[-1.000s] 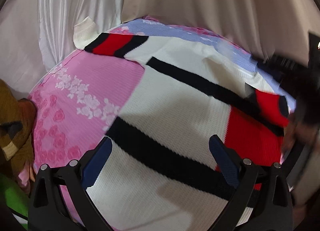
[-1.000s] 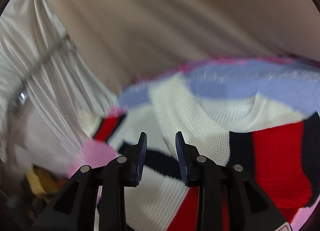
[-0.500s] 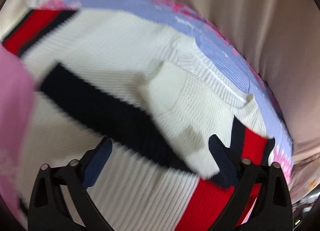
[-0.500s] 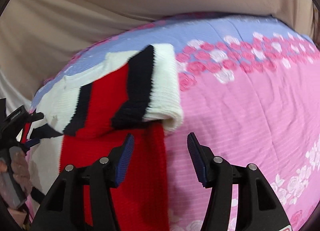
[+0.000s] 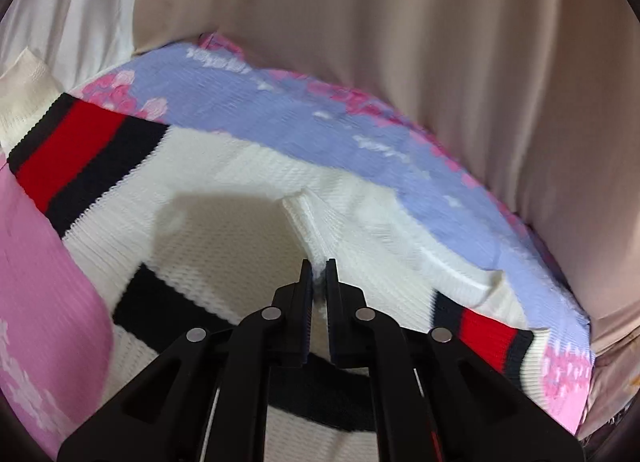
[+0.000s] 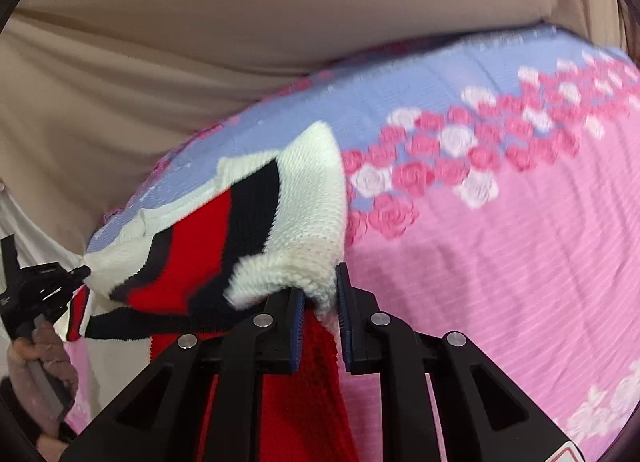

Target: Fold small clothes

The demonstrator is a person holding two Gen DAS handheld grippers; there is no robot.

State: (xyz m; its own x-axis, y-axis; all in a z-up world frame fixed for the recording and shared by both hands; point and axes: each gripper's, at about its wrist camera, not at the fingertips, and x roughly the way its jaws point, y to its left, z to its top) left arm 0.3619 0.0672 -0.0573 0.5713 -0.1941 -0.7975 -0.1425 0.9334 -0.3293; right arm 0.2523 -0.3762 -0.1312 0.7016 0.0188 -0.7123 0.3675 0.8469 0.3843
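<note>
Sweater (image 5: pixel 224 246), knit, white with black and red stripes, spread on pink and blue flowered bedsheet (image 6: pixel 500 254). No boxes or baskets anywhere, only beige curtain (image 5: pixel 360 62) behind the bed.

Left gripper (image 5: pixel 319 282) low over the middle of the sweater, fingers almost shut, pinching a small ridge of white knit near the collar. Seen too at the left edge of the right camera, with the person's hand (image 6: pixel 44 354) around its handle.

Right gripper (image 6: pixel 320 298) at the sweater's edge, fingers clamped on the white cuff of the striped sleeve (image 6: pixel 256 230), sleeve folded over the red part of the body.

Half a second ago, both grippers wide open and holding nothing; now both closed on the knit. Sleeve cuff lying loose then, gripped now.
</note>
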